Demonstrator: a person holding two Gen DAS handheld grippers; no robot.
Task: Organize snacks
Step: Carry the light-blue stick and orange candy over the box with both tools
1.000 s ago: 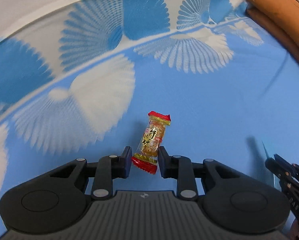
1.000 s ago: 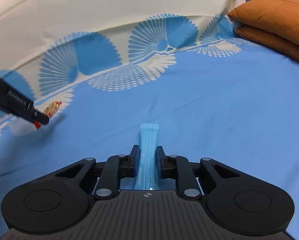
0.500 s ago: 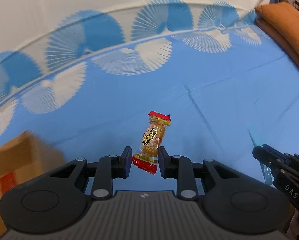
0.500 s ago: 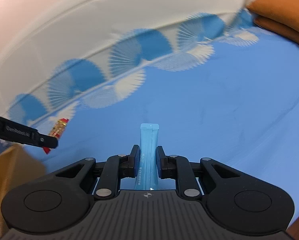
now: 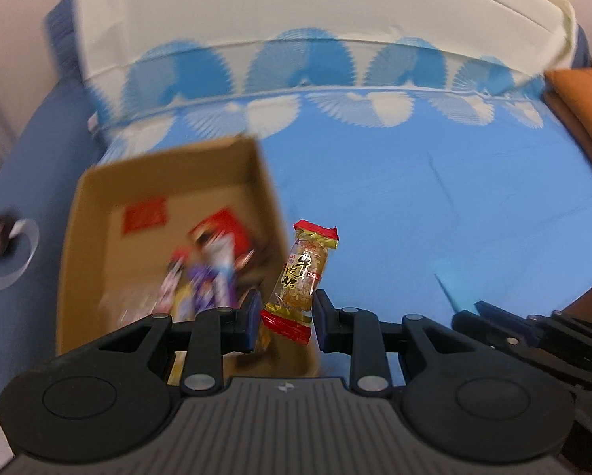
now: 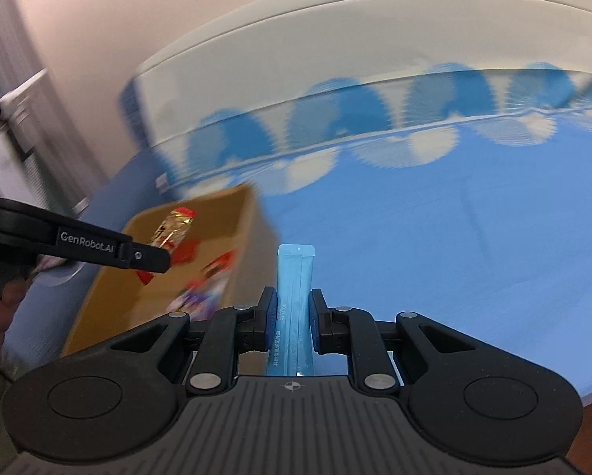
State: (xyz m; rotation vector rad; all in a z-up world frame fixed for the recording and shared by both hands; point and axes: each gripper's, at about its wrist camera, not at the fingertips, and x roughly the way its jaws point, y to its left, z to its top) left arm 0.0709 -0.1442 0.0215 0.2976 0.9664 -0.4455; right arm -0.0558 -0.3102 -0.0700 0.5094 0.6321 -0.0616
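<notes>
Candy (image 5: 302,277) clamped in my left gripper (image 5: 286,316), long axis pointing away from me, hanging right at the cardboard box's (image 5: 169,170) near right corner; I reckon it goes in first. My right gripper (image 6: 292,316) is shut on the blue stick pack (image 6: 295,293), further right of the box. Box sits on the blue bedsheet (image 5: 434,206), other snacks blurred inside, pale wall beyond.

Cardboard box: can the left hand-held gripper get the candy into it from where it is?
Probably yes. The left hand-held gripper, shut on the candy, hangs at the cardboard box's near right corner; the top is open and nothing blocks it.
</notes>
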